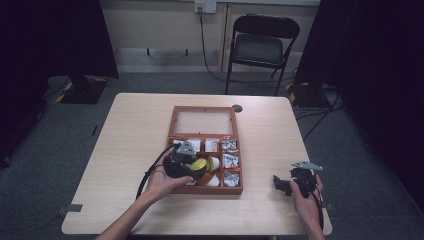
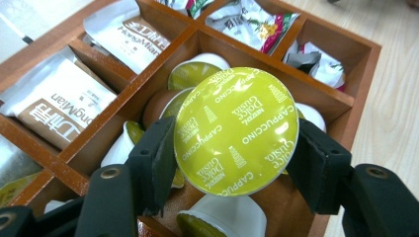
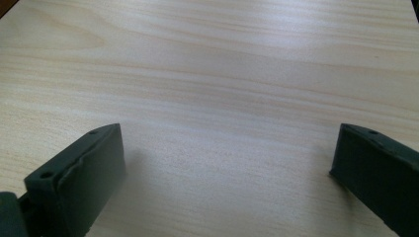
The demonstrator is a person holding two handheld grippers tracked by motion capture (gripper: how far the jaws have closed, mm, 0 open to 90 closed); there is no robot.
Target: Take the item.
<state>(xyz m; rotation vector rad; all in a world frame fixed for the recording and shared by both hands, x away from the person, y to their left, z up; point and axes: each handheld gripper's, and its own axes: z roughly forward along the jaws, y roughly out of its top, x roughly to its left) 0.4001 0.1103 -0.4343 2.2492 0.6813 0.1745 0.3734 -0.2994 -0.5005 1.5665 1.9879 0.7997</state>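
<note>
From the high view, my left gripper [image 1: 192,165] holds a coffee capsule [image 1: 199,164] just over the wooden box [image 1: 206,190] on the table [image 1: 130,130]. My right gripper [image 1: 285,185] rests well apart, near the table's right edge.

In the left gripper view, my jaws squeeze the capsule's [image 2: 236,131] round rim from both sides. I think it is light, stiff and a bit slippery. The lid says "Nescafé Dolce Gusto Cappuccino". The packets [image 2: 64,106] read "HongMian".

In the right gripper view, my jaws stand wide apart over bare table [image 3: 212,89].

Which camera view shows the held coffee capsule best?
The left gripper view: the capsule faces the camera, its green Cappuccino lid readable. The high view gives a small yellow-green spot above the wooden box. The right gripper view faces bare table.
</note>
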